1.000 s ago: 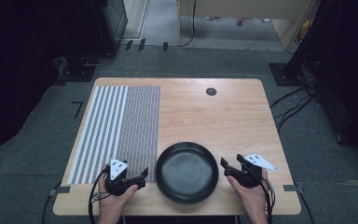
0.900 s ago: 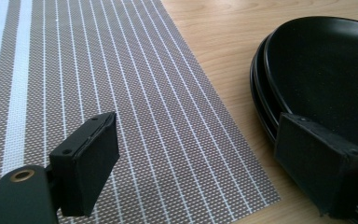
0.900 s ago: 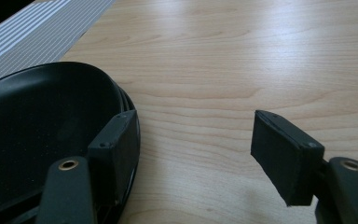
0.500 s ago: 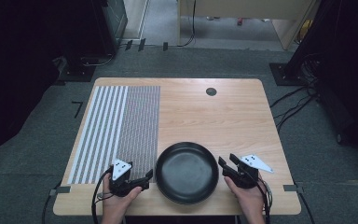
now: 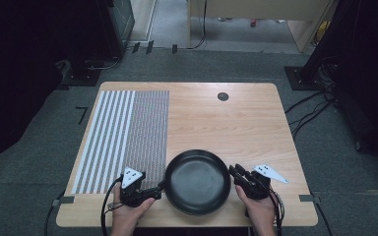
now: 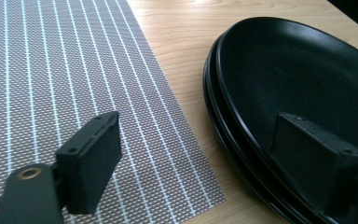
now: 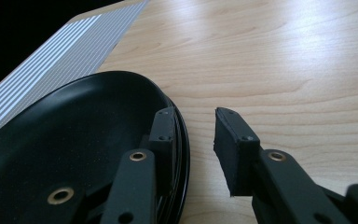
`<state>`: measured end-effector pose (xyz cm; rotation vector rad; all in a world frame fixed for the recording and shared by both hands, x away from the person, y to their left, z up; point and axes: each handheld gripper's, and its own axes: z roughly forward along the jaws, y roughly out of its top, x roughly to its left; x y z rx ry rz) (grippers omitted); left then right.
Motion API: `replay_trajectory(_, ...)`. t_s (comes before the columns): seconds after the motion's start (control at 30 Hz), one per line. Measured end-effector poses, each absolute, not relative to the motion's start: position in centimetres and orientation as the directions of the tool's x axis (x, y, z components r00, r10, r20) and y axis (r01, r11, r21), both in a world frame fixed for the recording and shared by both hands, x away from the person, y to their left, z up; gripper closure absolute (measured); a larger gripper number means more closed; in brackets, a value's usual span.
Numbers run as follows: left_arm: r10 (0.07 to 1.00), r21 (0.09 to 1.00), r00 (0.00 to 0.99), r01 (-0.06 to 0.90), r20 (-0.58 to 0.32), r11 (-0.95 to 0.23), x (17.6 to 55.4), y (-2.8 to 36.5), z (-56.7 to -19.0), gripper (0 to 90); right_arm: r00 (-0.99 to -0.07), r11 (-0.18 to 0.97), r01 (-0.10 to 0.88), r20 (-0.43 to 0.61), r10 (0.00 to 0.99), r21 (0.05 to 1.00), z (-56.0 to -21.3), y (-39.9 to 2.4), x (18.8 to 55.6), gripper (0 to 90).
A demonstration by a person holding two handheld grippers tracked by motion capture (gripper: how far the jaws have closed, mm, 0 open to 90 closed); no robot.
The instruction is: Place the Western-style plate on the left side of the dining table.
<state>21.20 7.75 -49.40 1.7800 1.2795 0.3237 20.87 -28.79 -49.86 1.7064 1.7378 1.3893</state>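
The black pan (image 5: 197, 181) sits on the table (image 5: 256, 123) between both tools. The left tool (image 6: 205, 154) gapes wide across its rim; the right tool (image 7: 193, 140) has been closing, rim between its jaws, not yet clamped.

The pan (image 5: 197, 181) is black with a smooth, slightly glossy finish, finely speckled inside and ridged along its rim. The counter (image 5: 236, 118) looks like pale wood with a visible grain and a soft sheen. The mat (image 5: 128, 132) is a woven mesh, grey with white stripes, rough in texture. Both claws, left (image 6: 205, 154) and right (image 7: 193, 149), are matt black plastic with brass-coloured rivets.
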Motion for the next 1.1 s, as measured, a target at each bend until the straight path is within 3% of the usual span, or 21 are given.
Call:
replay_trajectory(0.27, 0.841, 0.788, 0.455, 0.612, -0.293, -0.057, 21.0, 7.3, -49.3, 32.4, -0.221, -0.206, 0.591, 0.403, 0.888, 0.78, -49.8, -28.9, 20.9, 75.7)
replay_trajectory(0.53, 0.817, 0.779, 0.488, 0.622, -0.308, -0.077, 20.8, 6.9, -49.7, 47.2, -0.242, -0.235, 0.631, 0.475, 0.846, 0.74, -49.9, -29.0, 20.9, 74.0)
replay_trajectory(0.9, 0.784, 0.761, 0.53, 0.638, -0.322, -0.118, 20.5, 6.0, -50.1, 54.3, -0.23, -0.217, 0.665, 0.473, 0.851, 0.714, -50.0, -28.7, 20.2, 80.3)
replay_trajectory(1.1, 0.772, 0.742, 0.512, 0.665, -0.377, -0.079, 20.6, 6.4, -50.1, 55.9, -0.227, -0.215, 0.671, 0.472, 0.852, 0.71, -49.7, -28.7, 19.9, 83.6)
